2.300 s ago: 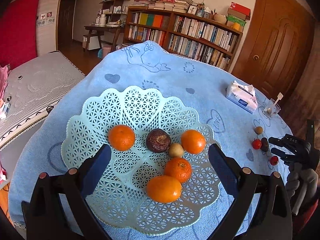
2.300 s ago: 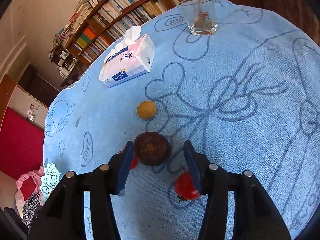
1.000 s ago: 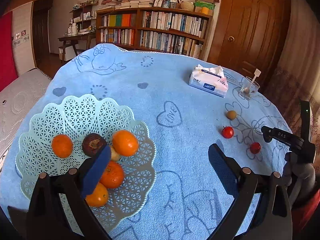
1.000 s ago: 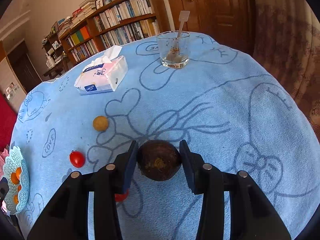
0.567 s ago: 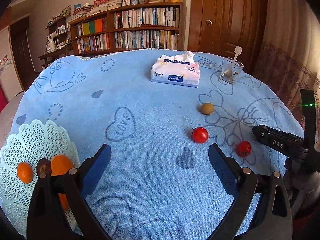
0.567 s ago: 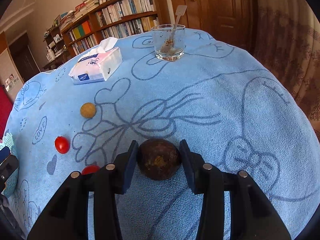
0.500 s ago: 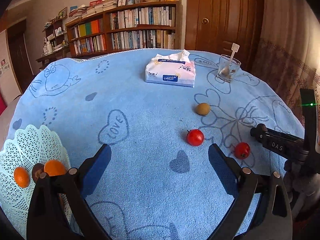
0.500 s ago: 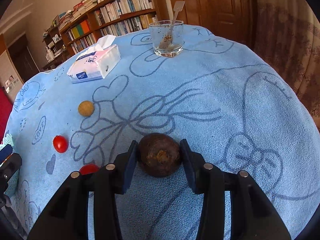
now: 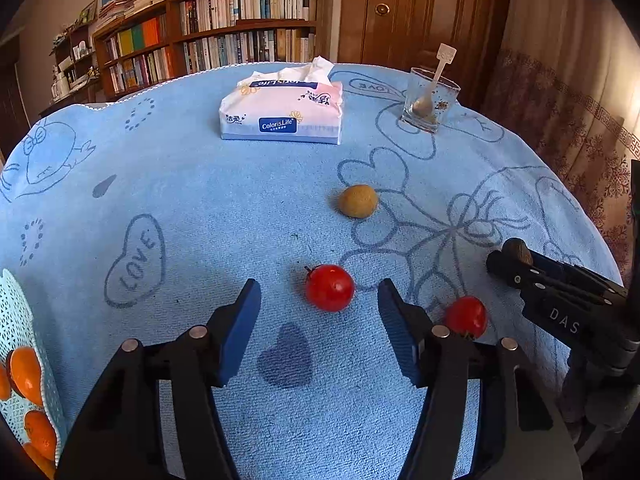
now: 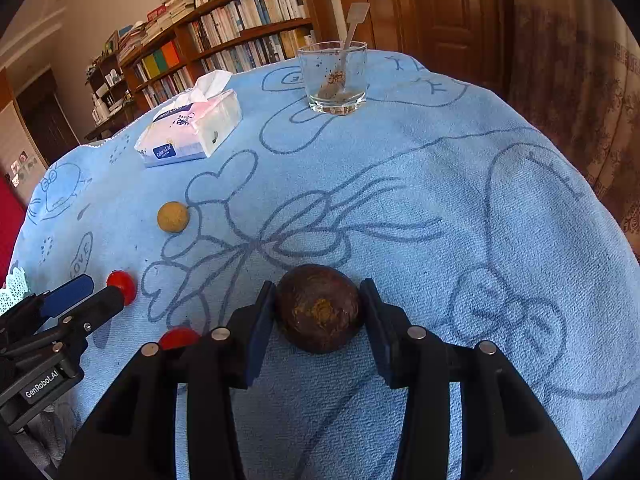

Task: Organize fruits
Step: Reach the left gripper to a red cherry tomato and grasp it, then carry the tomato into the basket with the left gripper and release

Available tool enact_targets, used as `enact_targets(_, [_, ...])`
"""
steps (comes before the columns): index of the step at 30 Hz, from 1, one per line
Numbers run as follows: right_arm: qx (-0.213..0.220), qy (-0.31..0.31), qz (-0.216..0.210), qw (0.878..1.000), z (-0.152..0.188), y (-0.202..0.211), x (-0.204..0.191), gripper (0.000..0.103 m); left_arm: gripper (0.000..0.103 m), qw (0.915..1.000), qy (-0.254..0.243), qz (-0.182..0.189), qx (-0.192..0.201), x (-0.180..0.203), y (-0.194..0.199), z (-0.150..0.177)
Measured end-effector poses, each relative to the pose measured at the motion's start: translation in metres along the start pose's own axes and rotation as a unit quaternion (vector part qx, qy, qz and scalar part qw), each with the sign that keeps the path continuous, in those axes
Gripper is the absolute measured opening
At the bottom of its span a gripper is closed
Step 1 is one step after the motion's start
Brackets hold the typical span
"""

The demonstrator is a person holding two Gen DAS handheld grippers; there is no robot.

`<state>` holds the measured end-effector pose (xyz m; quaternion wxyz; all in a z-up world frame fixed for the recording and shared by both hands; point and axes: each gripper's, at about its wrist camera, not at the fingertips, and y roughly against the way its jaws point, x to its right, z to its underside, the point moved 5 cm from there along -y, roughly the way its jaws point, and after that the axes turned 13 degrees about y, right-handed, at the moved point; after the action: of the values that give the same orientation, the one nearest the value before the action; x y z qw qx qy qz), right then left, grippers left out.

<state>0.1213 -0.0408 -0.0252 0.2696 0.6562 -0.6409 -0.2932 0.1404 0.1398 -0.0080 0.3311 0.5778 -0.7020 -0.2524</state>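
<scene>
The tabletop [image 9: 200, 184] is round and wears a soft blue terry cloth printed with hearts and bows; its nap should keep round fruit from rolling far. At the left edge sits the basket [image 9: 16, 320], a pale green plastic lattice with a scalloped rim, holding oranges [image 9: 26, 368]. Far across stand a soft tissue pack [image 9: 282, 110] and a clear glass [image 9: 430, 100] with a spoon leaning in it.

The right tool [image 10: 318, 316] is clamped on the dark fruit [image 10: 318, 308], a pad against each flank at its widest girth. The fruit is round, brown-purple, with a dull, leathery-looking skin and a rough tan scar facing the camera. It is probably firm-shelled and fairly light, so a grip across the middle should hold without bruising. Whether it rests on the cloth or is lifted clear cannot be told.

The left tool [image 9: 318, 324] gapes wide and empty, low over the cloth, with the near tomato [image 9: 330, 288] just ahead between its tips. That tomato is smooth, glossy and thin-skinned: likely slippery and easily split, so it wants a gentle squeeze across the equator. A second tomato [image 9: 466, 316] lies just right of the left tool. Farther off sits a small tan fruit [image 9: 358, 201], matte and slightly oval.
</scene>
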Motion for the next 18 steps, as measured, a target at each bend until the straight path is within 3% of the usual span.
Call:
enact_targets(3, [0.0, 0.0, 0.0, 1.0, 0.0, 0.0, 0.0, 0.044, 0.052, 1.0, 0.003, -0.002, -0.008, 0.001, -0.009, 0.0])
enact_targets(7, [0.0, 0.0, 0.0, 1.0, 0.0, 0.0, 0.001, 0.044, 0.034, 0.9998, 0.007, -0.002, -0.018, 0.0, -0.018, 0.002])
enact_targets(10, [0.0, 0.0, 0.0, 1.0, 0.0, 0.0, 0.001, 0.044, 0.028, 0.9999, 0.007, -0.003, -0.013, -0.002, -0.019, 0.003])
enact_targets(18, [0.007, -0.005, -0.004, 1.0, -0.001, 0.002, 0.002, 0.043, 0.028, 0.9995, 0.031, 0.003, 0.007, -0.011, -0.007, 0.006])
